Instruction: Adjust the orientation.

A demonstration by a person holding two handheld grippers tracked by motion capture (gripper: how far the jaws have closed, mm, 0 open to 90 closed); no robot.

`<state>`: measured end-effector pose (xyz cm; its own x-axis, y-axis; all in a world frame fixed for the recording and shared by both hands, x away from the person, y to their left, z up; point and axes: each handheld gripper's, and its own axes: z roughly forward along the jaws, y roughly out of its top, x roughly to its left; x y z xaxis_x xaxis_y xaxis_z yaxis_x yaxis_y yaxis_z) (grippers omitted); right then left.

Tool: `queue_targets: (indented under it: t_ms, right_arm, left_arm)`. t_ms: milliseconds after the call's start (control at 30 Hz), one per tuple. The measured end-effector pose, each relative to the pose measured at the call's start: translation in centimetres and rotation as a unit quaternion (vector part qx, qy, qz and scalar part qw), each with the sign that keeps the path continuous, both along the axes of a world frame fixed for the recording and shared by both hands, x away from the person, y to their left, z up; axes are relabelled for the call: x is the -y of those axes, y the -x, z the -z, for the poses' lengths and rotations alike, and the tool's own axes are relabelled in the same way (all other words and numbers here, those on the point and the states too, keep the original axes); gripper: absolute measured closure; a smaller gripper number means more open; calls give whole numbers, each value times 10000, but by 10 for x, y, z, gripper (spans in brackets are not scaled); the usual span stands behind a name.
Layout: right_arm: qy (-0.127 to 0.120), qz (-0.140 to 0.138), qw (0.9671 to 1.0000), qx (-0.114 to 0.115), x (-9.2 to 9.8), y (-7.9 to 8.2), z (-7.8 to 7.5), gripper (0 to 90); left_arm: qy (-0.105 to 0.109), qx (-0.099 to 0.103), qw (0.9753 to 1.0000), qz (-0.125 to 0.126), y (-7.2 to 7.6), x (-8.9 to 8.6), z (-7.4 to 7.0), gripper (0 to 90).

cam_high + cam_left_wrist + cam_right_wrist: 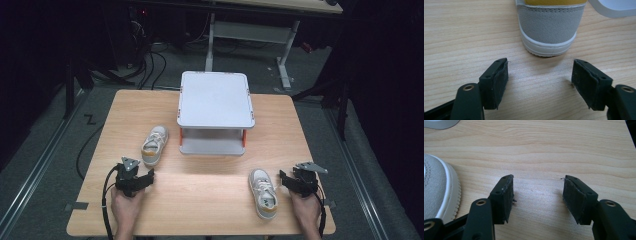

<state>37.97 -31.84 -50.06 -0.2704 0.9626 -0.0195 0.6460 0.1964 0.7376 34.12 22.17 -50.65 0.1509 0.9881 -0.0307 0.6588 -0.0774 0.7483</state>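
Altogether two shoes [154, 145] [263, 193] lie on the table [200, 200], while both tongs [150, 176] [283, 178] gape wide, empty.

A light wooden square table [200, 200] fills the middle of the high view, brightly lit against a dim room. It stands on grey carpeted floor [45, 165], where black cables [150, 65] trail at the upper left and a metal floor rail [37, 172] runs diagonally along the left edge. At the top of the frame a second desk with a white metal frame [250, 32] stands before dark surroundings.
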Motion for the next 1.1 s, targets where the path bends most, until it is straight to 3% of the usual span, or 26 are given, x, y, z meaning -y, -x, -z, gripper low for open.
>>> queue_targets:
  t_ms: [200, 333, 567, 600, 667, 767, 800, 900, 1100]
  right_arm:
    - [-8, 1, 10000, -7, 0, 0, 0, 418]
    - [-5, 17, 10000, -17, 3, 2, -1, 499]
    - [-327, -121, 9994, 29, 9, 19, -14, 536]
    - [-526, -225, 9983, 101, 12, 32, -20, 542]
    - [-626, -302, 9974, 179, 14, 43, -25, 547]
    - [-686, -418, 9964, 261, 14, 56, -31, 553]
    - [-744, -602, 9949, 313, 12, 69, -37, 557]
    - [-778, -920, 9920, 367, 4, 88, -45, 565]
    - [-785, -1351, 9874, 245, -21, 100, -48, 571]
  left_arm:
    - [-30, -5, 10000, 3, 0, 0, 0, 299]
    - [-19, -6, 10000, -4, 0, 0, 0, 299]
    - [-36, -4, 10000, 0, 0, 0, 0, 300]
    - [-39, -8, 10000, -2, 0, 0, 0, 300]
    - [-20, -5, 10000, -5, 0, 0, 0, 300]
    - [-36, -4, 10000, 1, 0, 0, 0, 300]
    - [-43, -8, 10000, 5, 0, 0, 0, 300]
    - [-46, -2, 10000, 4, 0, 1, 0, 301]
    - [-48, -2, 10000, 2, 0, 1, 0, 301]
